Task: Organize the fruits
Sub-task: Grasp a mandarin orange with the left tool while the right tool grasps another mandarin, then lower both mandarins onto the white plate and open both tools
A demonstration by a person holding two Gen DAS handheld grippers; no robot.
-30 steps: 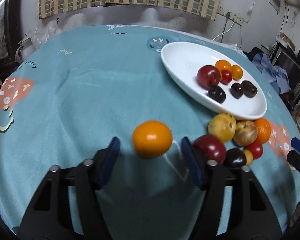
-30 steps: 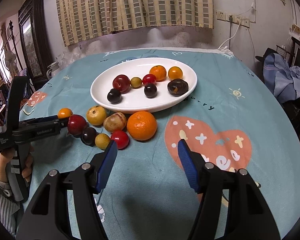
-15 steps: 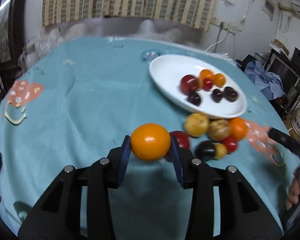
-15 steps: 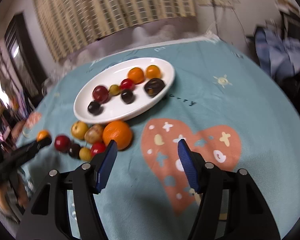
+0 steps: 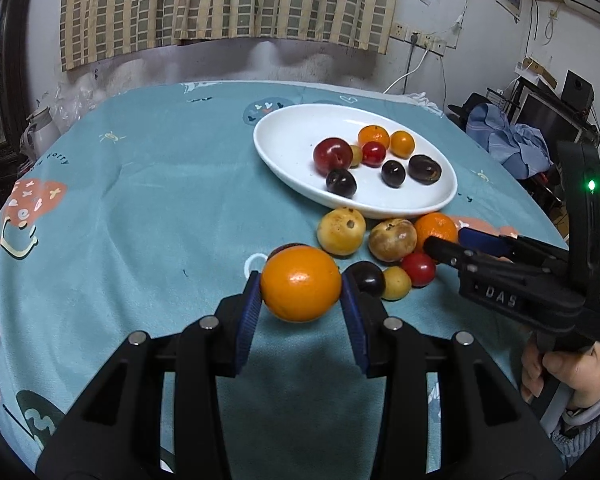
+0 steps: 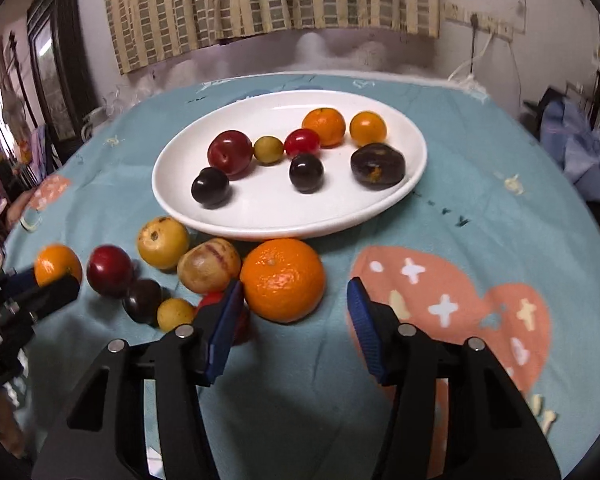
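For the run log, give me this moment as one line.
left gripper: shut on small orange | right gripper: closing around large mandarin

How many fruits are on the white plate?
8 on the white plate: red plum, green-yellow one, small red one, two oranges, three dark plums. None seem hidden.

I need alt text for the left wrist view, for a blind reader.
The left gripper holds an orange above a teal tablecloth. Beyond it, loose fruit lies beside a white plate of fruit, and the right gripper reaches in.
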